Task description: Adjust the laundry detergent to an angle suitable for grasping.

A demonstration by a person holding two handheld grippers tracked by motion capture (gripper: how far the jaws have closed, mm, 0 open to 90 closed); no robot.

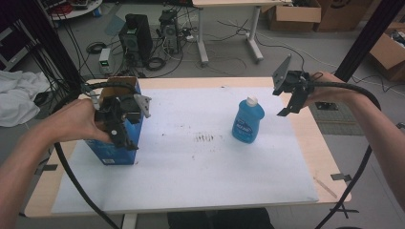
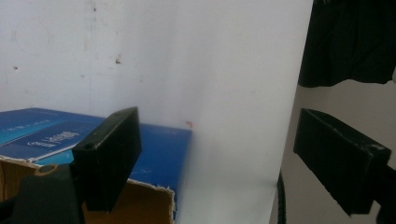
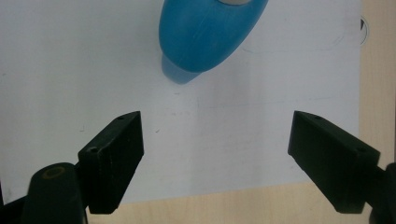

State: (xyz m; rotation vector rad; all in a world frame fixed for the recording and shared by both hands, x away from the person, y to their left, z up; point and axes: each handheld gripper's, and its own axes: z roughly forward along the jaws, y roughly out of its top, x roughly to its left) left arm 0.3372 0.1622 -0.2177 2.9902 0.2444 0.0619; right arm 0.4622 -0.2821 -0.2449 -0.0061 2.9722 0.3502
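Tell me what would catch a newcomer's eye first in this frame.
Probably the blue bottle, upright on the white sheet right of centre. Next, the open blue box at the sheet's left edge, with the left gripper open above it. The right gripper hangs open beside the bottle, apart from it.

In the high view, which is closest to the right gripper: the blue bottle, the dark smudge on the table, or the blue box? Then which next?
From the right gripper:
1. Blue bottle, just to its left.
2. Dark smudge, mid-table.
3. Blue box, far left, under the left gripper.
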